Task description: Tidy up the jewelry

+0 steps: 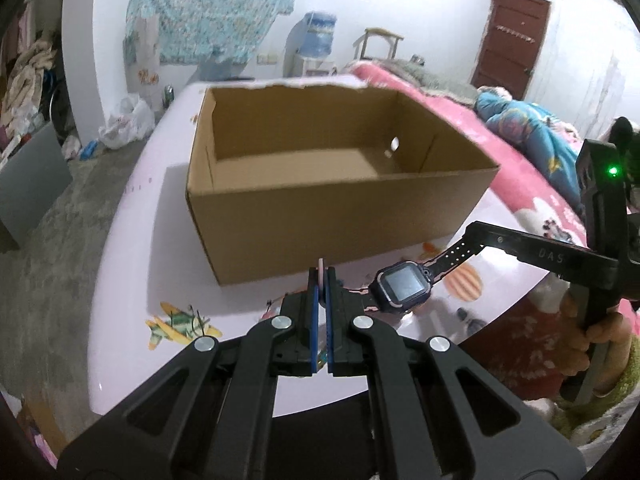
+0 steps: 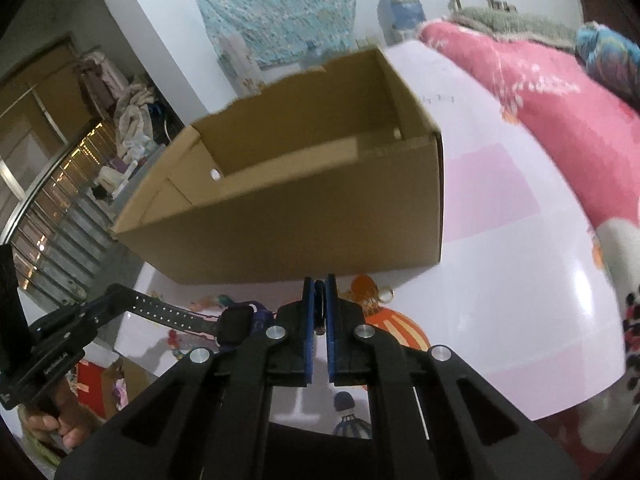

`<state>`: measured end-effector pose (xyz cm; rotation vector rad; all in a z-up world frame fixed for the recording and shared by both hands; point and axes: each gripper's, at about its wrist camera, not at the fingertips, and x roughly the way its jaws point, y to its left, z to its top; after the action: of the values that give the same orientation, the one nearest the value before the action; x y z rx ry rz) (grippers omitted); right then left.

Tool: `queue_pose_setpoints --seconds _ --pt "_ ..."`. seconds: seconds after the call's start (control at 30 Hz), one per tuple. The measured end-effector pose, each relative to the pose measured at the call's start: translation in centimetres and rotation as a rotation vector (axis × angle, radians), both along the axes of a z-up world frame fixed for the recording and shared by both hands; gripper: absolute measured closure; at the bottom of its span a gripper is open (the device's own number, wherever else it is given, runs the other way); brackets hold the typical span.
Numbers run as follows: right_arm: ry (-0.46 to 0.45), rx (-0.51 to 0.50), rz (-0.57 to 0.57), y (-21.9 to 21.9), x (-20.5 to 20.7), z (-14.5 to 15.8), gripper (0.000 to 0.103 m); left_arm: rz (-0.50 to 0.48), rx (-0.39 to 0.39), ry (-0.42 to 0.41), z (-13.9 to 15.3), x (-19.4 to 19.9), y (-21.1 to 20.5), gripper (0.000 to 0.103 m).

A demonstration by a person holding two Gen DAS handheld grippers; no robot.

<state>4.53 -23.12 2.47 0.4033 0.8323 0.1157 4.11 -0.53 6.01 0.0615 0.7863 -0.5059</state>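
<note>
Both grippers pinch one smartwatch (image 1: 402, 287) between them: my left gripper (image 1: 321, 280) clamps one strap end, my right gripper (image 2: 319, 286) the other. It hangs stretched just above the pink table (image 1: 132, 240), just beside the open cardboard box (image 1: 328, 216).

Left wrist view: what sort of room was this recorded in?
Most likely a lived-in bedroom at home. A pink patterned quilt lies on a bed beside the glossy white table, a blue water-dispenser bottle stands by the wall, and a brown wooden door is behind.
</note>
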Motion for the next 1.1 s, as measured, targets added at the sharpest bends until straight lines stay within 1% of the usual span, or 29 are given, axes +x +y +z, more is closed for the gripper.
queue_pose_setpoints --seconds 0.1,0.27,0.33,0.43,0.53,0.67,0.77,0.9,1.1 --pt "-0.062 -0.031 0.001 0.0 -1.5 2.5 0.098 -0.011 -0.021 -0.027 1.3 -0.4 0.1 0.101" --pt "-0.152 -0.055 0.016 -0.2 -2.4 6.7 0.098 -0.034 -0.073 -0.085 4.5 -0.7 0.4 0.101" --pt "-0.194 -0.064 0.035 0.1 -2.2 8.6 0.098 -0.048 -0.092 -0.121 6.2 -0.5 0.5 0.101" --pt "-0.233 -0.078 0.057 0.1 -1.1 10.4 0.098 -0.054 -0.113 -0.154 8.1 0.3 0.4 0.101" --pt "-0.243 -0.047 0.072 -0.6 1.1 11.9 0.098 -0.038 -0.127 -0.172 9.6 2.0 0.6 0.101" --pt "-0.239 0.007 0.075 -1.7 3.2 12.6 0.098 -0.025 -0.145 -0.178 10.5 3.6 0.7 0.101" --pt "-0.237 0.049 0.08 -2.0 3.7 12.8 0.098 -0.011 -0.151 -0.17 10.6 4.2 0.9 0.101" --pt "-0.241 0.064 0.086 -1.9 2.8 12.6 0.098 -0.011 -0.164 -0.162 10.6 3.5 1.3 0.101" --pt "-0.211 0.095 0.099 -1.7 1.2 11.6 0.098 -0.02 -0.156 -0.139 10.1 2.1 1.4 0.101"
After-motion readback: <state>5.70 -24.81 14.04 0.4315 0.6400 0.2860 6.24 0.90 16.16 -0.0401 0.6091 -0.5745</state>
